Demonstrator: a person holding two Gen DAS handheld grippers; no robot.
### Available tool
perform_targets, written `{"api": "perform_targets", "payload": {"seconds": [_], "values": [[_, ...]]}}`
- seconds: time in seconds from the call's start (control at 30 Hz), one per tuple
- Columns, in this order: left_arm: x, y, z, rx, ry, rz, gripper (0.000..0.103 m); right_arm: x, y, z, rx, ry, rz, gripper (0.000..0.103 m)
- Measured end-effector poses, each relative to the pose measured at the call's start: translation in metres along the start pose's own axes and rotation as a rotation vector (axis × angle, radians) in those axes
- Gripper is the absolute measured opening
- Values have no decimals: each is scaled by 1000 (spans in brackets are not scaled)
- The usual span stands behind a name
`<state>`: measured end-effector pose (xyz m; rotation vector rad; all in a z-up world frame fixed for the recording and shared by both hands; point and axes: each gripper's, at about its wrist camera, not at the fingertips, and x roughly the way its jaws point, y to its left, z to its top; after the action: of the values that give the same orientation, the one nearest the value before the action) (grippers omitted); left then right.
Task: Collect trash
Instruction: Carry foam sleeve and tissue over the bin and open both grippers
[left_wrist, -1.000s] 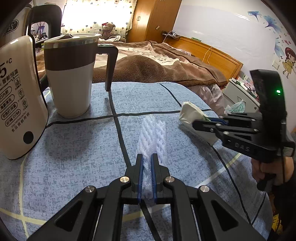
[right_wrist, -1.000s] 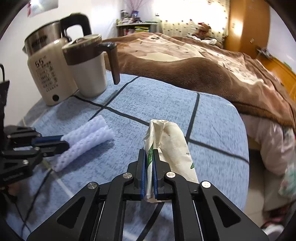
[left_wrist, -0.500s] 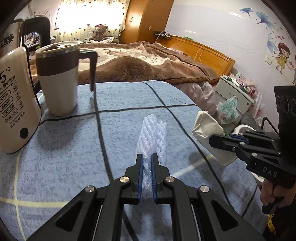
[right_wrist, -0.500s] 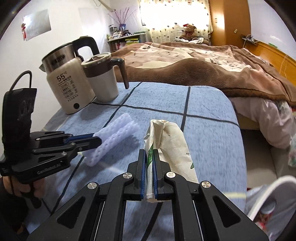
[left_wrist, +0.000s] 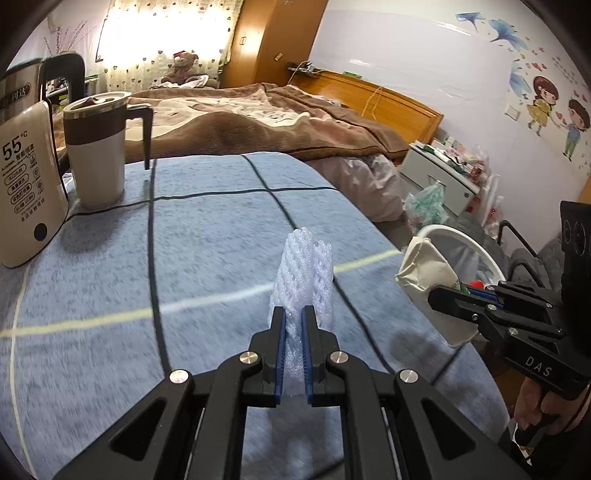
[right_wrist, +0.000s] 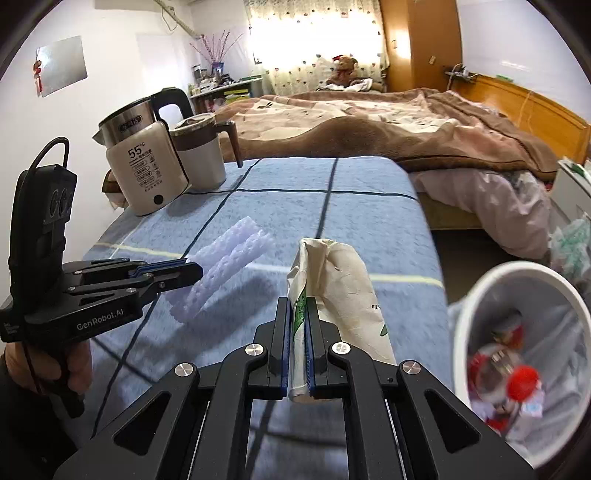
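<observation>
At the far left corner of the table (right_wrist: 369, 192), which wears a blue cloth, stand an electric kettle (right_wrist: 146, 168) and, just beside it, a lidded mug (right_wrist: 203, 155); neither looks like rubbish, so they are probably meant to stay. Moving right, the left gripper (left_wrist: 293, 325) is clamped on a white foam fruit net (left_wrist: 306, 266), which juts out past the fingertips and hangs clear of the cloth over the table's near half. Further right, the right gripper (right_wrist: 297, 317) is closed on a crumpled paper wrapper (right_wrist: 340, 291) with green print, held up above the table's right edge. Beyond that edge, down on the floor, a white waste bin (right_wrist: 461, 325) stands with a liner and already has some red and white scraps at the bottom. No other loose litter shows on the cloth in either view, so picking up appears to be finished, with both pieces in hand. What seems to be left is the carrying and dropping: the wrapper is near the bin's mouth but not yet over it, and the net is farther back, over the table.
</observation>
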<state>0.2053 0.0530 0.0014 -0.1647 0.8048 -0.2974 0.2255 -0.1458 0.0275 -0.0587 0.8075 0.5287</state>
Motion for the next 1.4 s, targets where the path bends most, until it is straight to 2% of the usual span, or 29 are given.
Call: {"api": "perform_targets", "payload": {"seconds": [0.4, 0.87, 1.4], "values": [[-22, -49, -16, 37, -11, -49, 9, -53, -13, -41, 89, -30, -20, 7], [-12, -104, -16, 91, 1, -100, 9, -85, -45, -58, 144, -71, -63, 7], [36, -161, 4, 168, 50, -170, 9, -100, -136, -74, 298, -86, -182, 7]]}}
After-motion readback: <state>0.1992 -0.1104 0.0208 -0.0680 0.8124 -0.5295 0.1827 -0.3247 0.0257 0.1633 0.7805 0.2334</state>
